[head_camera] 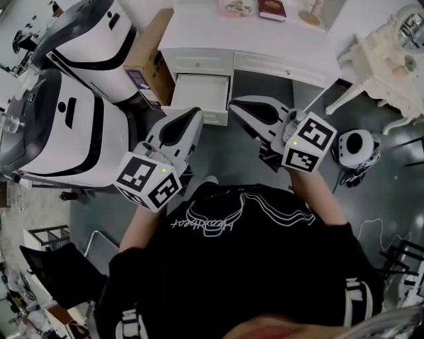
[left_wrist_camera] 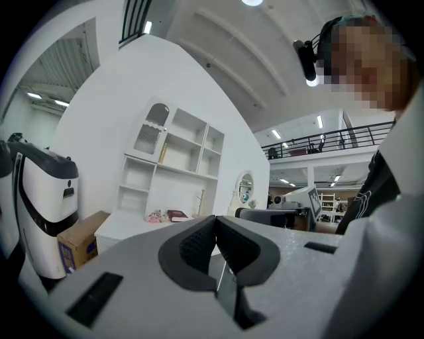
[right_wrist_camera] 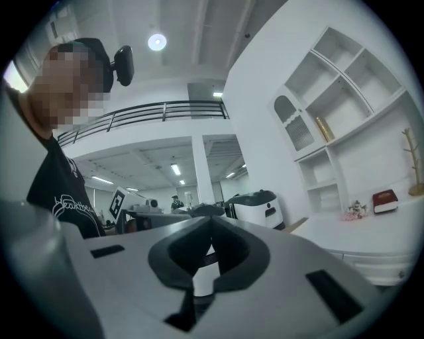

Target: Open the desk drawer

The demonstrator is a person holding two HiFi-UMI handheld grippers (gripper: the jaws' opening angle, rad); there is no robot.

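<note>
In the head view, the person is holding both tools up in front of the chest, pointing level toward the white desk (head_camera: 199, 40). The left gripper (head_camera: 193, 114) and the right gripper (head_camera: 236, 104) are sitting side by side, well back from the furniture. The desk drawer (head_camera: 202, 89) is standing pulled out on the desk's left side, its pale inside showing bare. Neither tool is touching it, which suggests the pull is done and the hands are being kept clear of the drawer front. A cardboard box (head_camera: 151, 63) is leaning just beside the desk, and a red book (head_camera: 271, 8) is lying on top.

In the left gripper view, the jaws are meeting at their tips, pressed together with nothing between them. Beyond them a white shelf unit (left_wrist_camera: 175, 159) is rising behind the desk top, so the tool is sitting above the desk surface; the drawer itself is hiding below the tool's body here.

In the right gripper view, this pair of jaws is likewise closed on nothing, the dark pads (right_wrist_camera: 199, 248) touching at the front. The desk is stretching away to the right, with the book on it, and the open drawer is not showing. Both tools being empty and shut fits a resting pose rather than a reach.
</note>
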